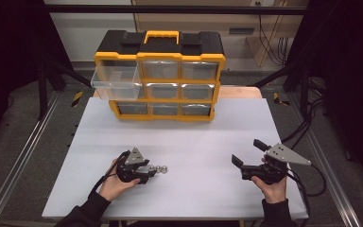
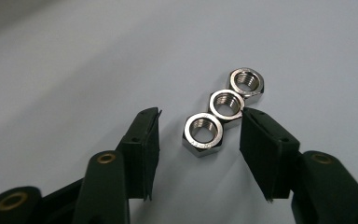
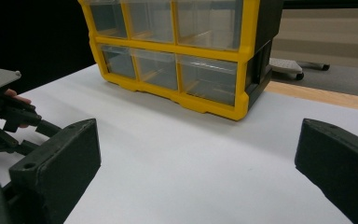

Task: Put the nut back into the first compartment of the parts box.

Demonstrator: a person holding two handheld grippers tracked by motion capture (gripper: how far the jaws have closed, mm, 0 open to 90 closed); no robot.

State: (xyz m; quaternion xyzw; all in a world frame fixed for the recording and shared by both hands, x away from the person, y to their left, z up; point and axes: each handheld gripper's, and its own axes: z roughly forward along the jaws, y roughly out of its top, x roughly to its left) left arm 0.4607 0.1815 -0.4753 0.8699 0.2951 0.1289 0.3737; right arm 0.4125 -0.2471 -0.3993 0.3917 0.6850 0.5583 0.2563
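Three steel hex nuts [image 2: 223, 105] lie in a touching row on the white table [image 1: 184, 137]; in the high view the nuts [image 1: 160, 169] sit at the front left. My left gripper [image 2: 200, 119] lies low over the table with the nearest nut [image 2: 204, 134] between its jaws. Neither pad presses on it, and a gap shows on both sides. From above, the left gripper [image 1: 152, 173] points right at the row. My right gripper [image 1: 246, 151] is held at the front right, jaws wide apart and empty. Its own view has the right gripper [image 3: 198, 140] facing the organizer.
A yellow and black drawer organizer [image 1: 160, 80] stands at the back of the table, its top-left clear drawer [image 1: 116, 78] pulled out. The organizer [image 3: 177, 60] also rises ahead of the right gripper. Metal frame rails run along both table sides.
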